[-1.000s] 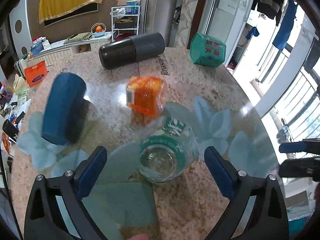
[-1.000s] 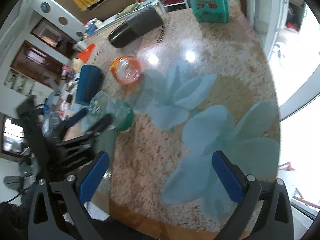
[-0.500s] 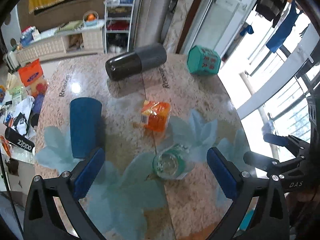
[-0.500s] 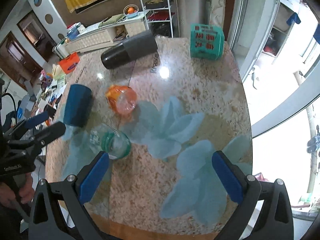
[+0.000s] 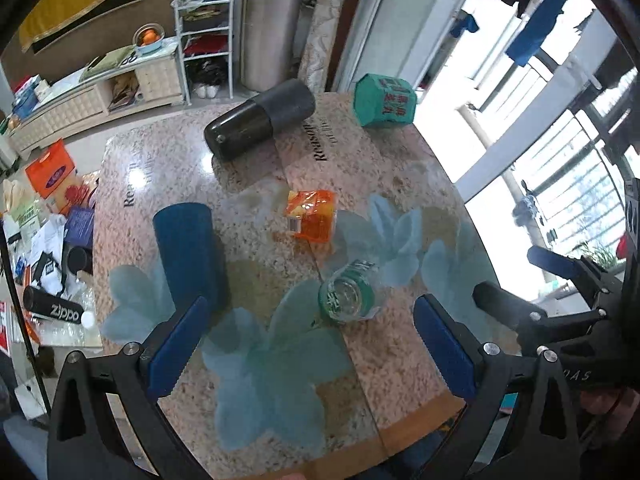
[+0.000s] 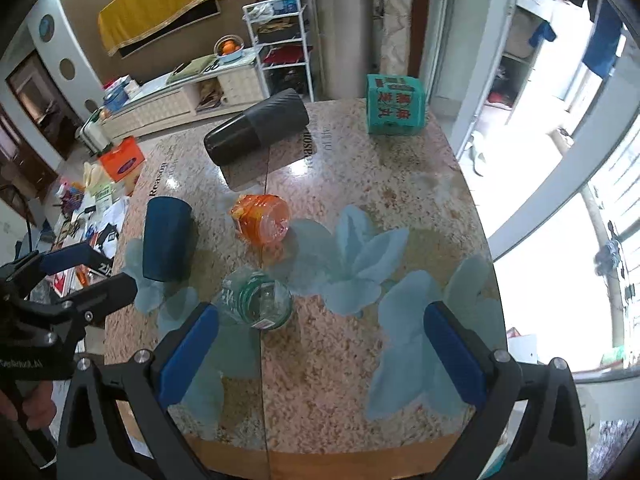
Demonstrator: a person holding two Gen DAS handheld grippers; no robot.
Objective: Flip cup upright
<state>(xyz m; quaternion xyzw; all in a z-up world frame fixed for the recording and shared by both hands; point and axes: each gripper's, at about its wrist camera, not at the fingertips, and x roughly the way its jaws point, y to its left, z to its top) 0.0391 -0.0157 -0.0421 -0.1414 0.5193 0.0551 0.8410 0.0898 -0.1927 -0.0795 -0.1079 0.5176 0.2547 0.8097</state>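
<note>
Black Zippo tube [image 5: 52, 309] only in left view; both claws [image 5: 308, 336] [image 6: 320, 346] wide open, empty

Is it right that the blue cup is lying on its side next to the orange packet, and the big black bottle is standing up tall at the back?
Not quite. The big black bottle is lying on its side at the back of the table, not standing; the right wrist view shows it plainly. The rest holds: the blue cup lies on its side near the orange packet.
</note>
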